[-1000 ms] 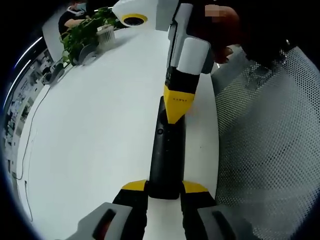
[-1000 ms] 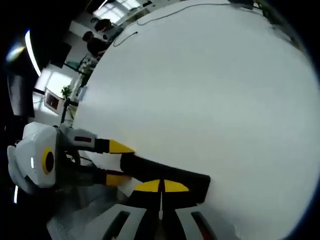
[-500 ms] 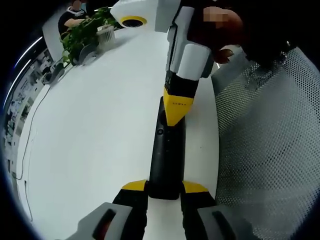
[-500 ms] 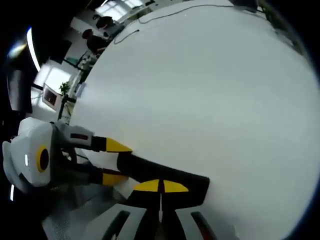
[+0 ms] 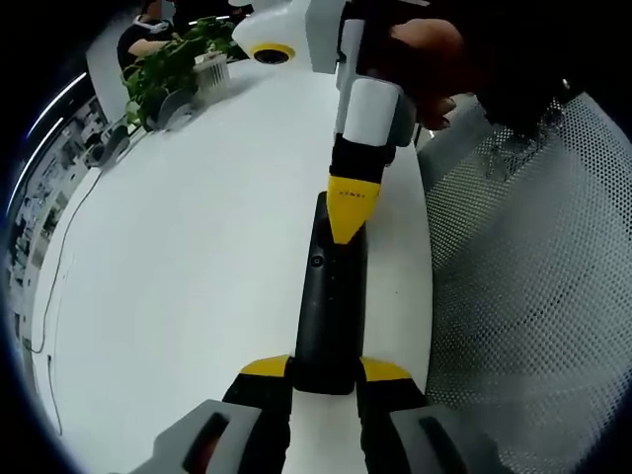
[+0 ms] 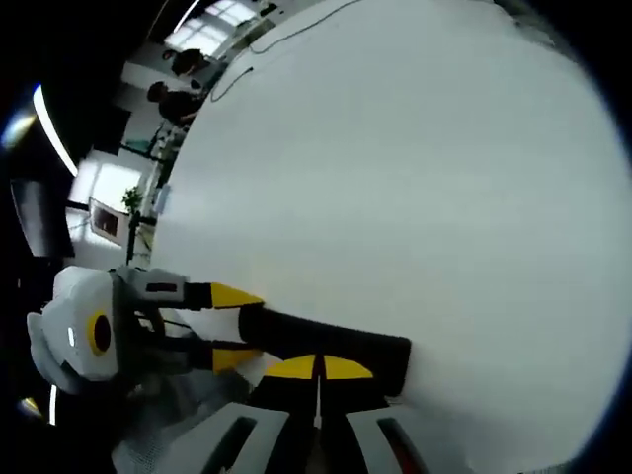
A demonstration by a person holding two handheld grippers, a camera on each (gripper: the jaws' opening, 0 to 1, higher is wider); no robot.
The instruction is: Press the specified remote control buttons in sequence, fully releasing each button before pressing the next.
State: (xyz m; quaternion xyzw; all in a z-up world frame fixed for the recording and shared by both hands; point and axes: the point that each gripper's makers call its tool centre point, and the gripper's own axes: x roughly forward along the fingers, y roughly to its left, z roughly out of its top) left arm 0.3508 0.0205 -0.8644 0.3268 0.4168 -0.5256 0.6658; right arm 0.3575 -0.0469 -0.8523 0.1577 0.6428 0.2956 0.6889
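**Remote pinned at one end, pressed at the other**

We hold the black remote [image 5: 331, 306] flat on the white table [image 5: 188, 257], close to its edge and beside a mesh chair [image 5: 533, 296]. Our left gripper [image 5: 326, 370] clamps the remote's near end, one yellow-tipped jaw on each long side. Our right gripper [image 5: 348, 219] comes in from the far side with its jaws brought together into a single yellow point, which rests on the remote's upper face toward the far end; whether it is pressing a button, we cannot tell. In the right gripper view, the same closed tip [image 6: 318, 367] sits over the remote [image 6: 326, 341], with the left gripper [image 6: 229, 326] gripping its other end. We judge the remote light, rigid and smooth-sided, so likely to skid on the table under a push. The narrow end, clear of the buttons, looks the right hold. A plant [image 5: 163, 64] stands far across the table.
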